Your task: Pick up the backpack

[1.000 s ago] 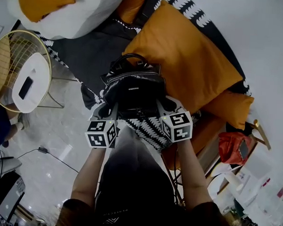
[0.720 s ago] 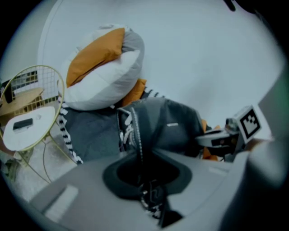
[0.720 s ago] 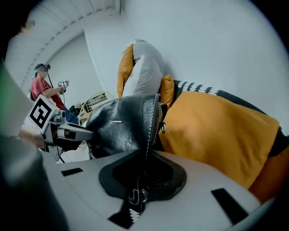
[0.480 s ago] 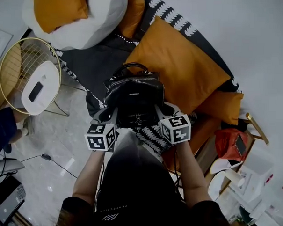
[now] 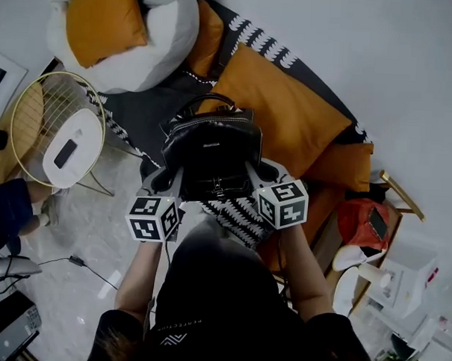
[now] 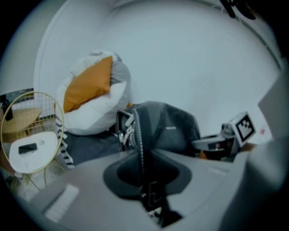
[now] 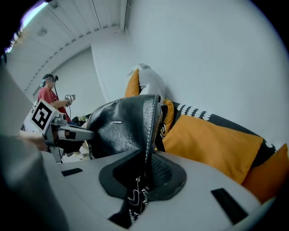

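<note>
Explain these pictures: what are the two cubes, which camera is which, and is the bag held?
No robot arm here: a person holds a two-fingered tool in each hand; the marker cubes belong to those tools. The head view looks down from the person's head. The other two views ride on the tools and look along their fingers. The left gripper and right gripper each pinch a side seam of the black backpack, so yes, it is held. Behind it lie orange cushions; a wire table stands at the left.
</note>
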A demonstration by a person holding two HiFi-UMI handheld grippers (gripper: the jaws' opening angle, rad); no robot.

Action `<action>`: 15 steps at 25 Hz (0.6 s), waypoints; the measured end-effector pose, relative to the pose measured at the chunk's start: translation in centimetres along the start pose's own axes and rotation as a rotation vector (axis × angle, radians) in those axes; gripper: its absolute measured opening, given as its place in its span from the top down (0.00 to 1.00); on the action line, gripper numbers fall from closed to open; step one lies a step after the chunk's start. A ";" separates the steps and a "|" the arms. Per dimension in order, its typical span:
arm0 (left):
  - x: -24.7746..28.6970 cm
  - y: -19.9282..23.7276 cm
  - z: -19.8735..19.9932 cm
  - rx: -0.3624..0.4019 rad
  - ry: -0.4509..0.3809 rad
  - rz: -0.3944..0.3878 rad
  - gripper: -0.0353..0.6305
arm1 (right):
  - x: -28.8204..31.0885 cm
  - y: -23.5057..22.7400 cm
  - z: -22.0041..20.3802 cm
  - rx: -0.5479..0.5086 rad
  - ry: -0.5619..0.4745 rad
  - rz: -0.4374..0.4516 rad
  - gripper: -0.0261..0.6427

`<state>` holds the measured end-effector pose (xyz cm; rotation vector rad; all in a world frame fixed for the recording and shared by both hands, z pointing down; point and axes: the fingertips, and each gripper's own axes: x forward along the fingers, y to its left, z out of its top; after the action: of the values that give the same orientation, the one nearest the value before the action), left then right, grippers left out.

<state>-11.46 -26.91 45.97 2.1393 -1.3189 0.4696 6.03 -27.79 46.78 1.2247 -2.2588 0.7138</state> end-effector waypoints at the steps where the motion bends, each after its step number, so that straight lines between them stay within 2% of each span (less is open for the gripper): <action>1: -0.5 -0.2 0.7 0.008 -0.014 0.000 0.86 | -0.5 0.2 0.7 -0.003 -0.016 0.001 0.91; 7: -3.4 -0.9 4.1 0.036 -0.089 0.004 0.86 | -2.8 1.7 3.8 -0.035 -0.083 0.003 0.91; 15: -6.7 -1.9 6.4 0.051 -0.157 -0.003 0.86 | -5.2 3.5 5.4 -0.046 -0.130 0.005 0.92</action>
<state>-12.81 -25.66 36.72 2.2589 -1.4024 0.3434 4.70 -26.41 38.70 1.2775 -2.3705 0.5967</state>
